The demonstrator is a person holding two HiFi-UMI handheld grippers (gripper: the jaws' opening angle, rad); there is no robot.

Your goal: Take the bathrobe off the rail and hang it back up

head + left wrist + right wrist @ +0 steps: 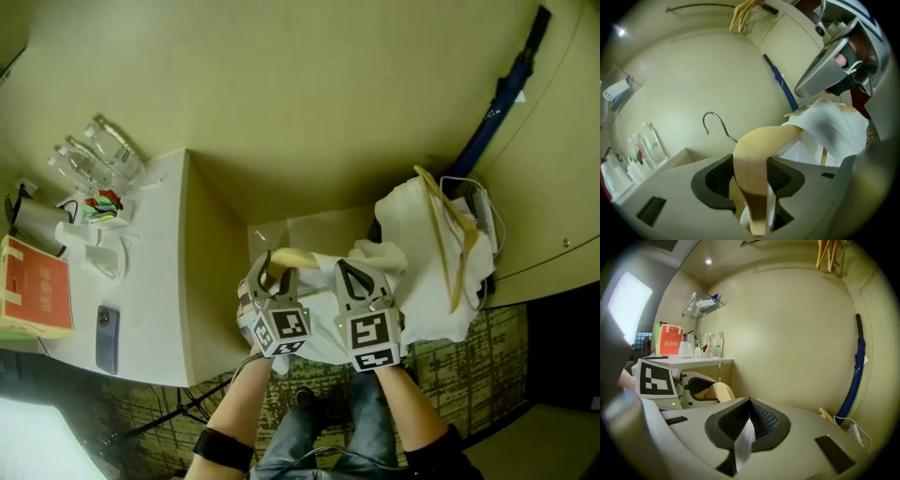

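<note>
Clamped in the left gripper (751,176) is the wooden hanger (759,145), its wire hook (715,124) outlined against bare wall. A fold of the white bathrobe (743,441) is pinched by the closed right gripper (747,423); the rest is heaped rightward. The counter's edge (187,281) is seen near the left gripper, the rail (701,6) overhead.

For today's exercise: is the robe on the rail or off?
Off: hanger hook free; left gripper grips the hanger, right gripper pinches the robe.
</note>
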